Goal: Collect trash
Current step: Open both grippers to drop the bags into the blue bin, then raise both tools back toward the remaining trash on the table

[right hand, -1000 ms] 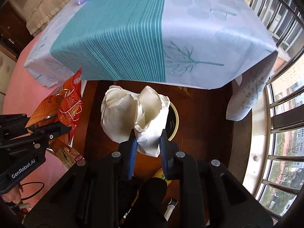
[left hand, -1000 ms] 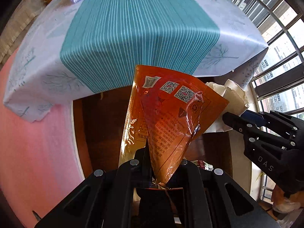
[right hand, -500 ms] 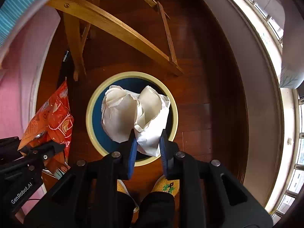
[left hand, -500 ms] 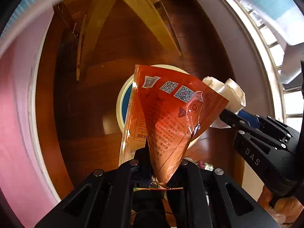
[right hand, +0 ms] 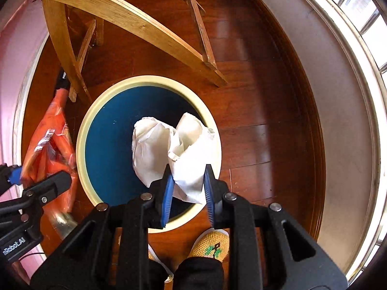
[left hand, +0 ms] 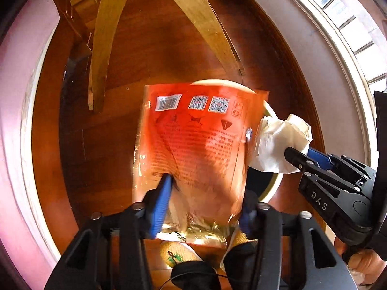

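Trash is going into the bin (right hand: 83,130): my left gripper (left hand: 205,193) has just been spreading, freeing the orange wrapper (left hand: 198,140); my right gripper (right hand: 187,186) is pinching crumpled paper (right hand: 174,152), needing release next.

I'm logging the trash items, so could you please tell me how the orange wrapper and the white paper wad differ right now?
The orange wrapper is flat, glossy and printed; the white paper wad is crumpled and plain. The left gripper has just been opening, so the wrapper hangs loose between its pads, while the right gripper pinches the wad. Both hang over the bin.
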A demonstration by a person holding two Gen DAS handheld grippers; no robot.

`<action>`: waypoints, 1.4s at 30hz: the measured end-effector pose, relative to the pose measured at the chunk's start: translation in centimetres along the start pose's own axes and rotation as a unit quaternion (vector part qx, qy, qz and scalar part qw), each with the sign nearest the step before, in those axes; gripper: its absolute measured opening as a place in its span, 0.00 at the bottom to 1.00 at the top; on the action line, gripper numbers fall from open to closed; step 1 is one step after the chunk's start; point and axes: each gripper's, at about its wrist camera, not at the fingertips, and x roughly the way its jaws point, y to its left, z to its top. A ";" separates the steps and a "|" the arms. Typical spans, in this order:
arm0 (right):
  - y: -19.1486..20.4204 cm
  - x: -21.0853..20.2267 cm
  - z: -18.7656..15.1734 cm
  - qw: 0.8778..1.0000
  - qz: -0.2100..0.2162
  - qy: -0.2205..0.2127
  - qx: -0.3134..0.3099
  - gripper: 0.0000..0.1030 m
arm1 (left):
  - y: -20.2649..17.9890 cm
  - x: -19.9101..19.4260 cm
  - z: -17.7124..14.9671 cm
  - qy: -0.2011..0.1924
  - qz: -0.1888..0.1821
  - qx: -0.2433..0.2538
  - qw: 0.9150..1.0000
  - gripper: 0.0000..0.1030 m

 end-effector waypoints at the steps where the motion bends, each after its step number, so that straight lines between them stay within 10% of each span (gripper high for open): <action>1: 0.0 0.0 0.1 1.000 0.003 0.002 0.000 0.22 | -0.1 -0.1 0.0 0.001 0.004 0.000 1.000 0.62; 5: -0.1 -0.2 0.9 1.000 0.015 0.004 0.002 0.42 | -0.2 -0.3 0.3 -0.001 0.004 -0.005 1.000 0.84; 21: 0.0 -5.3 1.2 1.000 0.024 -0.007 0.016 0.45 | 2.5 -6.5 -0.7 -0.030 0.001 -0.027 0.999 0.86; 42: 6.2 -40.4 2.4 0.991 0.061 -0.120 0.008 0.45 | 2.8 -43.8 -1.7 -0.168 -0.044 0.013 0.985 0.92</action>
